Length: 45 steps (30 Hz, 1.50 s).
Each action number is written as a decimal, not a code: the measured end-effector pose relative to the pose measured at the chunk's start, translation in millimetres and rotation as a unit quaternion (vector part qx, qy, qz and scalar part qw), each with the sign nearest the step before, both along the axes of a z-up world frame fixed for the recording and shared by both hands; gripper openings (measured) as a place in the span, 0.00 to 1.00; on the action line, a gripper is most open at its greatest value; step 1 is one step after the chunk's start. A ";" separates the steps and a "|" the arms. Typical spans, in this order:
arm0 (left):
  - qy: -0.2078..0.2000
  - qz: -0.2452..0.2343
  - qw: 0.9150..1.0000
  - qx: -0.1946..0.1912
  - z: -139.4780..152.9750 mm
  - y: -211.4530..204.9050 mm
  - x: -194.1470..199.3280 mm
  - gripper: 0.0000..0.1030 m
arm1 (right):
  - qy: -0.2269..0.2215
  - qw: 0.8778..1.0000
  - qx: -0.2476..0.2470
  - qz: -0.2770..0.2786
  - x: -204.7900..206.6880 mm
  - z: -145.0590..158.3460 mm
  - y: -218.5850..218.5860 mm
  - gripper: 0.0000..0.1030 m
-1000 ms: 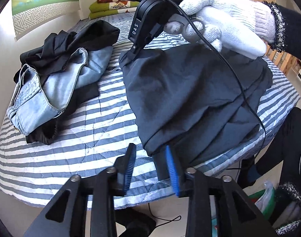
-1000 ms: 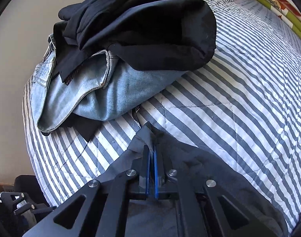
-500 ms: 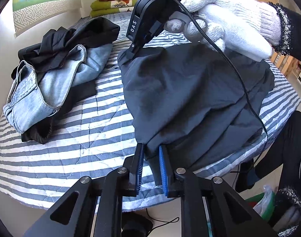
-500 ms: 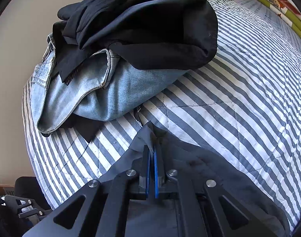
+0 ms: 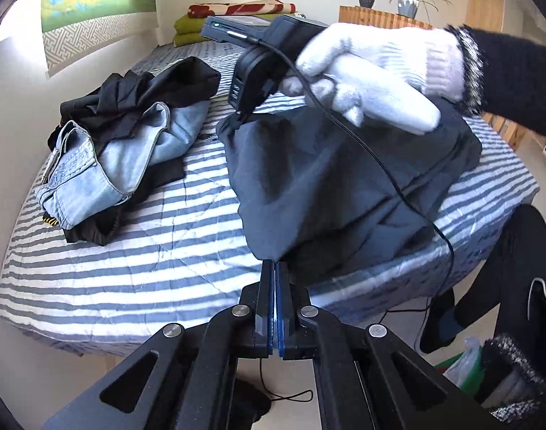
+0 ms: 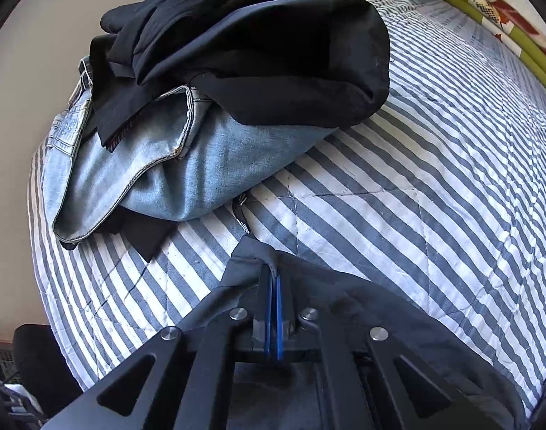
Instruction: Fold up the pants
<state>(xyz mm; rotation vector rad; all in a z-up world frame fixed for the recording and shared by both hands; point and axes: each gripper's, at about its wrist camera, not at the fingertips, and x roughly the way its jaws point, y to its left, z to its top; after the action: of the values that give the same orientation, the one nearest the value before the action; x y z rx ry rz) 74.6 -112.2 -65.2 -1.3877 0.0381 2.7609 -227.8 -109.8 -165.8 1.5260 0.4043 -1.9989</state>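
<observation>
Bed w/ blue-white striped quilt [image 5: 137, 251]. On it: dark pants [image 5: 337, 186] at near right edge; heap of light jeans [image 5: 104, 168] & black clothes [image 5: 140, 96] to the left; folded green/red blankets [image 5: 237, 14] at far end.

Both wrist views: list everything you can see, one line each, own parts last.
dark pants: one, navy-black, on the bed, pinched at two corners
jeans: one, light blue, in the pile at left
black garments: count unclear, on and under the jeans
striped bedcover: one, blue-white
folded blankets: stack, green and red, far end
potted plant: one, on a wooden cabinet
left tool: shut on the pants' near corner
right tool: shut on the far corner
gloved hand: white, holds the right tool
</observation>
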 end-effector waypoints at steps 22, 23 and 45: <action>-0.011 0.026 0.997 0.067 -5.4 -27.7 -25.3 0.01 | -0.008 0.996 -0.081 -0.031 92.0 48.2 144.4 0.25; 0.005 0.027 0.997 0.067 7.3 -30.2 -21.8 0.01 | -0.013 0.995 -0.086 -0.047 102.6 41.7 163.2 0.25; -0.078 0.080 0.994 -0.010 -34.6 -30.6 -24.1 0.02 | 0.015 0.960 -0.114 -0.256 172.9 12.9 299.5 0.27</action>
<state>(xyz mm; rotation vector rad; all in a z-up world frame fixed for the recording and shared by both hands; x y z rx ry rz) 50.5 -142.8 -99.8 -1.6770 -0.0554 2.7726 -54.8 189.8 -152.9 1.5620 -0.2363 -2.3559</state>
